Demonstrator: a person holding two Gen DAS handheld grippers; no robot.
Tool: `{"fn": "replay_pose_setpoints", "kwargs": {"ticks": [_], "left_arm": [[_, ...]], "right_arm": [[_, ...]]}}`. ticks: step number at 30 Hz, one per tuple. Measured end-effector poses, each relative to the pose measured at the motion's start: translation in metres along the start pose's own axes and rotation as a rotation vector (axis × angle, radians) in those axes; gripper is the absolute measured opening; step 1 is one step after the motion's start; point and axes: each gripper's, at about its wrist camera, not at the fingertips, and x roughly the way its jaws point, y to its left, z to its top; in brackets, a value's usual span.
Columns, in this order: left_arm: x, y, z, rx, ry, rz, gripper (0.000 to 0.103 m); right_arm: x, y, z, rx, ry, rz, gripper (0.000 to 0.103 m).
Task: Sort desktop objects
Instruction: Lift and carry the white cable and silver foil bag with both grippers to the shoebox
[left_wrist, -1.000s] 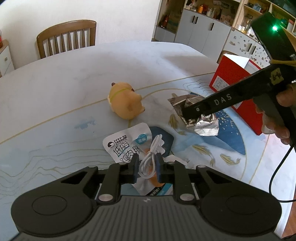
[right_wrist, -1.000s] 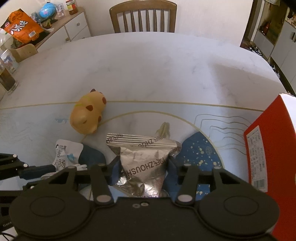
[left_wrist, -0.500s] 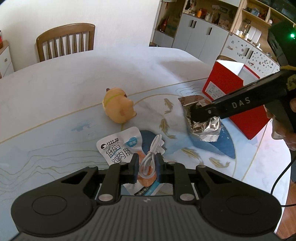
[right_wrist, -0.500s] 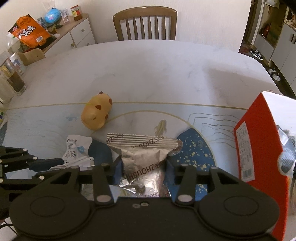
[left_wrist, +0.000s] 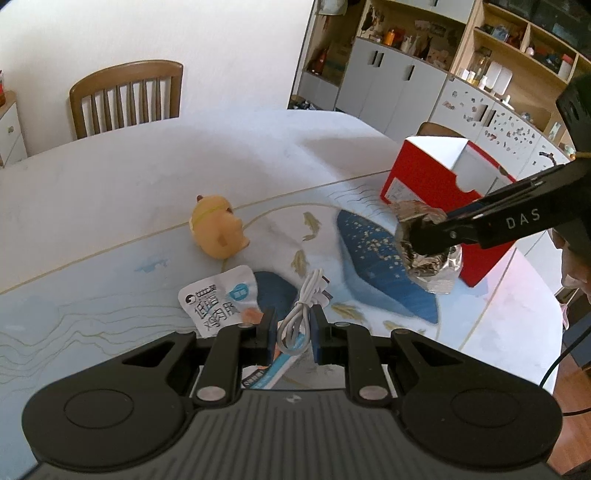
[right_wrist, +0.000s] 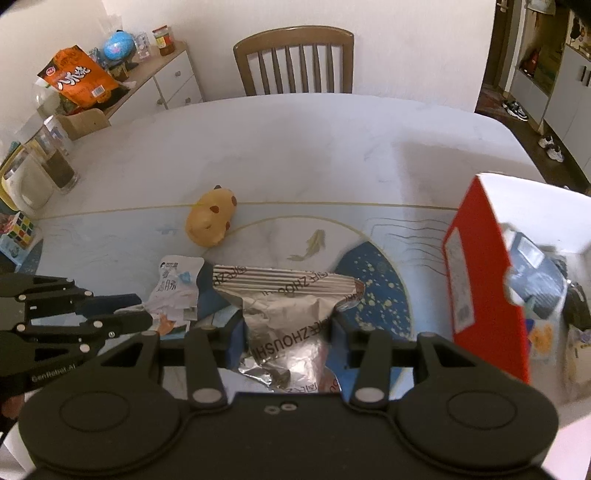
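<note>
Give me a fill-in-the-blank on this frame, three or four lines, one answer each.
1. The left gripper is shut on a coiled white ____.
2. The right gripper holds a crumpled ____ snack bag.
3. The open-topped box to the right of the held bag is ____ outside.
4. The yellow toy animal lies on the ____.

Missing words: cable; silver; red; table

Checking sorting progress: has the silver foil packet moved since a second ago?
Yes. The silver foil packet, held in the right gripper, has travelled right across the table, away from the yellow toy, and now overlaps the red box.
</note>
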Motion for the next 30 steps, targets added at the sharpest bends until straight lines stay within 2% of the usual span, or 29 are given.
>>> {"fn": "replay_pose_setpoints", "kwargs": {"ticks": [15,30], "left_arm": [[-0.019,-0.041,0.01,0.024,-0.034,-0.043,0.017],[-0.007,-0.105,0.035,0.079,-0.063,-0.075,0.017]], "right_arm": [[-0.062,-0.03,-0.019,0.012,-0.054,-0.008,0.045],[-0.107,-0.087,-0.033,0.033,-0.111,-0.048,0.045]]}}
